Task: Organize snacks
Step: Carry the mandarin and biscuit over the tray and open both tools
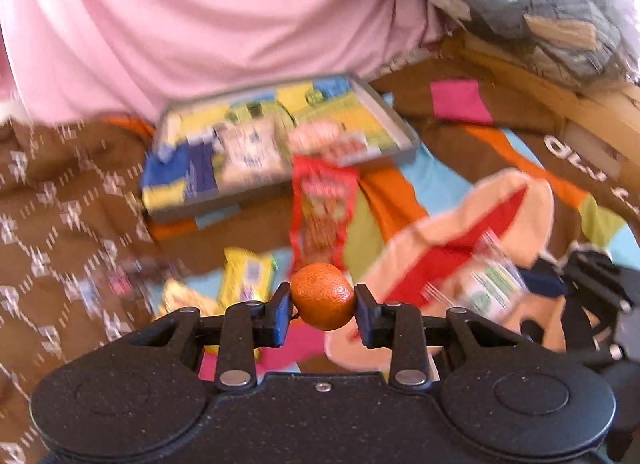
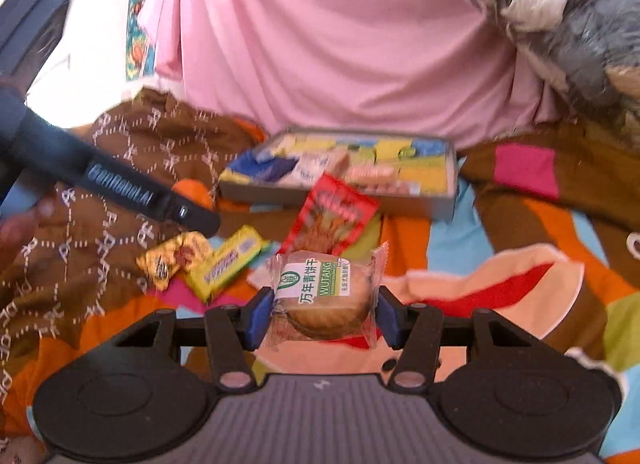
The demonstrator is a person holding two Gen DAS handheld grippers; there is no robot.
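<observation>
Tray [image 2: 340, 194] partly filled; left gripper [image 1: 322, 301] clamps an orange [image 1: 323, 296], right gripper [image 2: 322, 306] a wrapped biscuit [image 2: 326, 298]; three packets lie loose.

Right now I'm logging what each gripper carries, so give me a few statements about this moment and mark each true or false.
1. The left gripper is shut on a small orange. True.
2. The right gripper is open and carries nothing. False: it is shut on a wrapped biscuit.
3. The grey tray already holds snack packets. True.
4. The red snack packet lies flat inside the tray. False: it lies against the tray's front edge, mostly on the blanket.
5. A yellow packet lies on the blanket. True.
</observation>
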